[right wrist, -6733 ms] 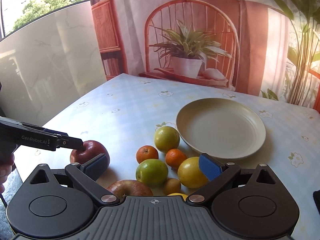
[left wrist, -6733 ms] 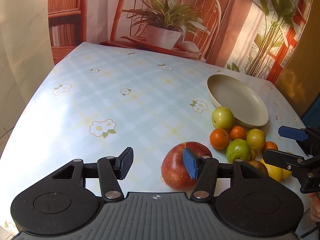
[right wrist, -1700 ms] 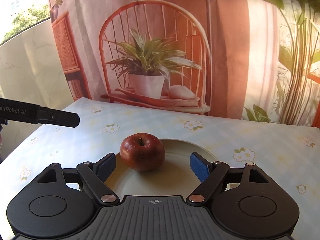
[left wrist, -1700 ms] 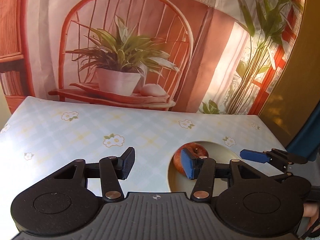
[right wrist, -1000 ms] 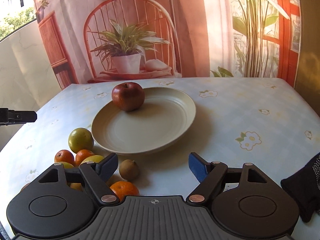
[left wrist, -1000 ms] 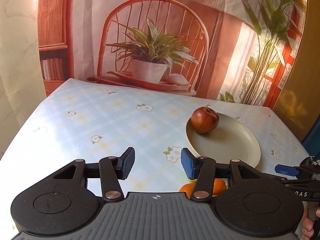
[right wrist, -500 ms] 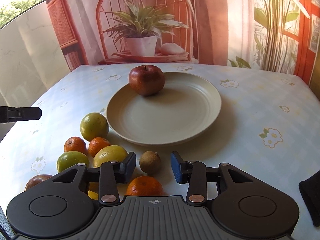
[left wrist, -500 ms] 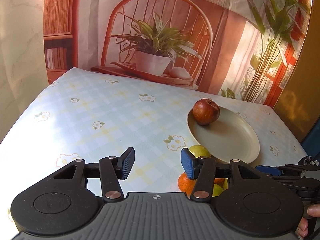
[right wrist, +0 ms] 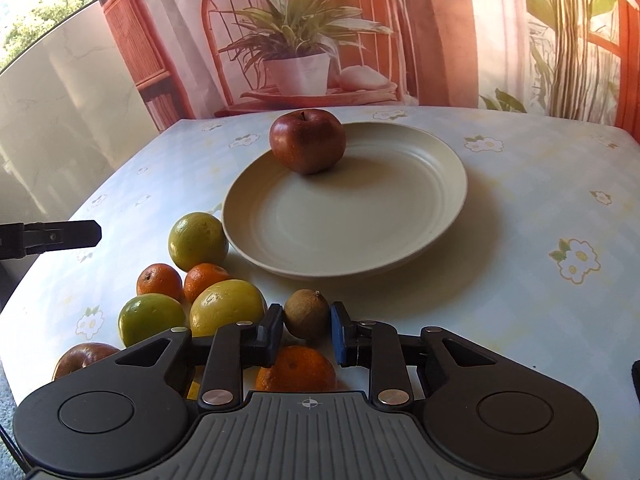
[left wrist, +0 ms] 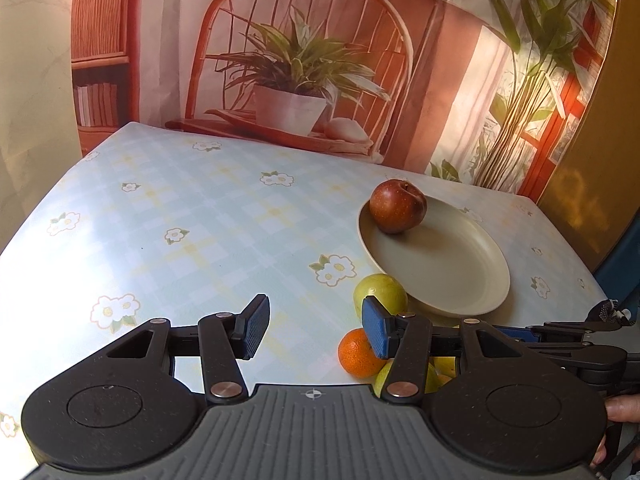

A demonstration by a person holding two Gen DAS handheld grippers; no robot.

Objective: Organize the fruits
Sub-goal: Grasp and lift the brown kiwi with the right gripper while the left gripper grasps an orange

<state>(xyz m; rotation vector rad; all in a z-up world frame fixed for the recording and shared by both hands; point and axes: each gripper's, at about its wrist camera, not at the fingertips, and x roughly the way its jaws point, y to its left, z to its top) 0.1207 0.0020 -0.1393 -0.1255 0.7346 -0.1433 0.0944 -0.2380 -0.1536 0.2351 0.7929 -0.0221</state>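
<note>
One table [right wrist: 520, 184] carries everything; its cloth is pale blue and yellow checks with small white flowers. On it stands one plate [right wrist: 400, 208], round, cream, shallow, with a raised rim.

Of fruit I count nine. There are two red apples: one dark red apple [right wrist: 307, 141] stands upright on the far part of the plate, stem up, and a second red apple [right wrist: 82, 354] lies at the near left edge of the table, half hidden by the tool. There are three green-yellow citrus fruits: one [right wrist: 197, 241] touches the plate rim, a greener one [right wrist: 150, 318] lies nearer, and a yellow one [right wrist: 227, 306] just beside it. There are three oranges: two small ones [right wrist: 159, 281] [right wrist: 205, 276] side by side between the citrus fruits, and a third orange [right wrist: 295, 368] under the right gripper. Last, one small brown fruit [right wrist: 306, 319], round, dull and rough, with a tiny tip on top, sits on the cloth just in front of the plate.

The right gripper [right wrist: 306, 330] has just been closing, and its pads now press this brown fruit from both sides, so it is grasped. The left gripper [left wrist: 314, 330] is over the bare cloth to the left of the fruit pile; its fingers stand apart and nothing is between them.
</note>
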